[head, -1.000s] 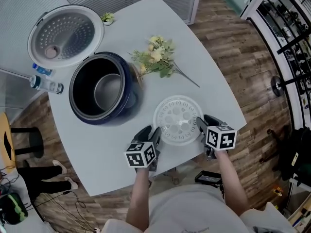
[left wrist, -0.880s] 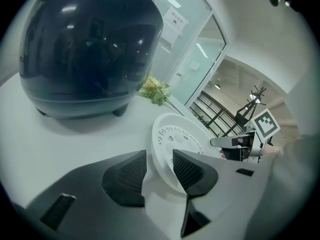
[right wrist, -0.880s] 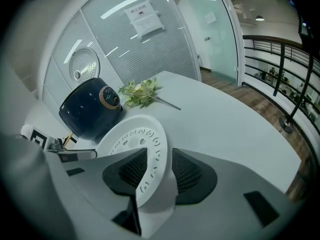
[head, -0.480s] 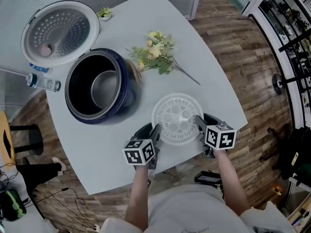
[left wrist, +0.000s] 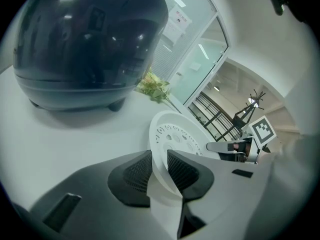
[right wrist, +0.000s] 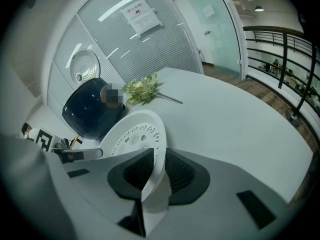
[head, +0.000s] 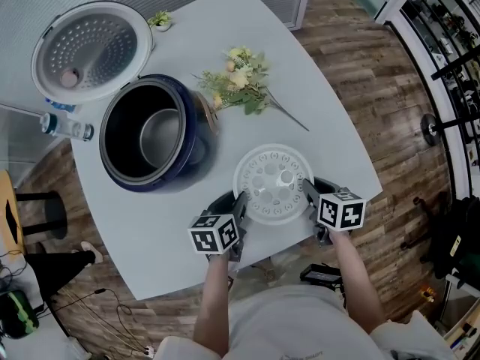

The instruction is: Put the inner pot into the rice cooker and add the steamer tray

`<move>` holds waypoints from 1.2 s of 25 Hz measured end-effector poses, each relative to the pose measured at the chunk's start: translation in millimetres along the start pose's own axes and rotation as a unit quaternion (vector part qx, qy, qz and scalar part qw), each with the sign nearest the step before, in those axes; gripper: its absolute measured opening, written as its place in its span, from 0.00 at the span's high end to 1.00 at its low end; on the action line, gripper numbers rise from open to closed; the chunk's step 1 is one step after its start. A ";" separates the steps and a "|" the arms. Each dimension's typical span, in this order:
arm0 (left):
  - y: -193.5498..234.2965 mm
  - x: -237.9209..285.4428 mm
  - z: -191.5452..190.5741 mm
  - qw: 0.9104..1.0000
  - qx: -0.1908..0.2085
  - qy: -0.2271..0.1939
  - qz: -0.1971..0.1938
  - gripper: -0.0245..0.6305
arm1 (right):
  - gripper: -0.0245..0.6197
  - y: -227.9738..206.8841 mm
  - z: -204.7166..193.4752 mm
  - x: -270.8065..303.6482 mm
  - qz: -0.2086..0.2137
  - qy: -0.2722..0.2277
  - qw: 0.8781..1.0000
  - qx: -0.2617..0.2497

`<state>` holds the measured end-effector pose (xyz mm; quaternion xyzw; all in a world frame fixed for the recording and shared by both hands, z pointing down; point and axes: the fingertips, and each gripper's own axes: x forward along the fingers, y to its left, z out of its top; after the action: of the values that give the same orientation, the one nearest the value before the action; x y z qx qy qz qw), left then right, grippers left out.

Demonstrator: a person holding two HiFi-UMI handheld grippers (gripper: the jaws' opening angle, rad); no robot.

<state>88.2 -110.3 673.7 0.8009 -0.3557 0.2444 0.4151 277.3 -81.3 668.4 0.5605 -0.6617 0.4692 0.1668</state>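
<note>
While left tool (head: 241, 204) and right tool (head: 307, 191), jaws just closing, clamp steamer tray (head: 273, 180), gripped rim partly hidden

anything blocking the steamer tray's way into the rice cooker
Nothing visible does. Only bare table lies between the steamer tray and the rice cooker, whose lid stands open and whose inner pot already sits inside. The flowers lie beyond that path.

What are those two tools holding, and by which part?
The steamer tray, by its rim: the left tool on its left edge, the right tool on the opposite edge. Their jaws have just been closing onto it.
</note>
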 end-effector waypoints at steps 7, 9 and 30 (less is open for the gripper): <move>-2.9 -2.6 -0.5 1.000 -0.001 0.005 0.002 0.81 | 0.84 0.8 0.8 -3.9 0.003 -0.001 1.000 0.004; -4.0 -3.6 1.2 1.000 0.002 0.001 0.002 0.81 | 0.84 0.9 0.8 -4.8 0.005 -0.002 1.000 0.007; -11.3 -51.3 40.0 0.997 0.031 -0.067 0.009 0.84 | 0.84 40.3 21.1 -32.6 0.026 -0.042 0.999 0.015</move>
<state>68.6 -120.5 611.5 0.8246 -0.3823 0.2048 0.3633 257.8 -82.1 615.9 0.5646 -0.6752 0.4597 0.1183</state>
